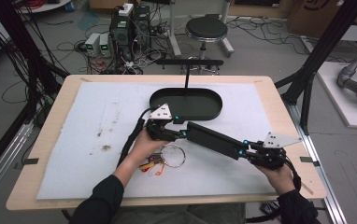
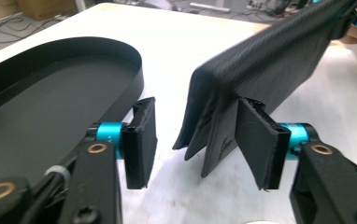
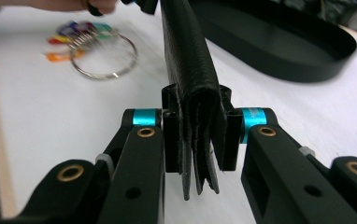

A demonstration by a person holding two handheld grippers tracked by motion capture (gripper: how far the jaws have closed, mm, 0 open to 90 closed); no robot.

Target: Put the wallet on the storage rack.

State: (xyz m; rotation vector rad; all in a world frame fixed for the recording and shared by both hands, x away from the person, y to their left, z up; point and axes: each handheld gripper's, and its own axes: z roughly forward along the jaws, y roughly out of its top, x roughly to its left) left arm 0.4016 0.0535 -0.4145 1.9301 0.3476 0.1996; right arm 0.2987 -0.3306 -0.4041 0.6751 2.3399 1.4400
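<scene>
While my right gripper [image 1: 245, 152] clamps one end of the long black wallet [image 1: 212, 138], my left gripper [image 1: 182, 134] stands at its other end with the jaws spread wide. In the right gripper view my two pads press the folded leather from both sides, the layered edges of the wallet [image 3: 193, 93] hanging down between them, so that grip is firm. In the left gripper view the wallet [image 2: 260, 70] runs away toward the upper right; its near end sits against my right-hand pad [image 2: 256, 140], while the other pad [image 2: 139, 140] stands well apart from it, with bare white mat showing in the gap. So my left gripper [image 2: 195, 144] has nothing clamped; whether the one pad truly touches the leather I cannot tell for sure.

From the high view the wallet spans the space between my two hands, slanting from near the middle of the table down toward my right hand [image 1: 279, 175], over the white mat [image 1: 97, 116]. Just beyond its left end lies the black oval tray [image 1: 214, 108], which also shows beside my left jaw [image 2: 50, 84]. Near my left hand [image 1: 141, 147] a metal key ring [image 1: 173, 155] with coloured tags [image 1: 151, 165] lies flat on the mat, seen again in the right gripper view [image 3: 103, 58].
</scene>
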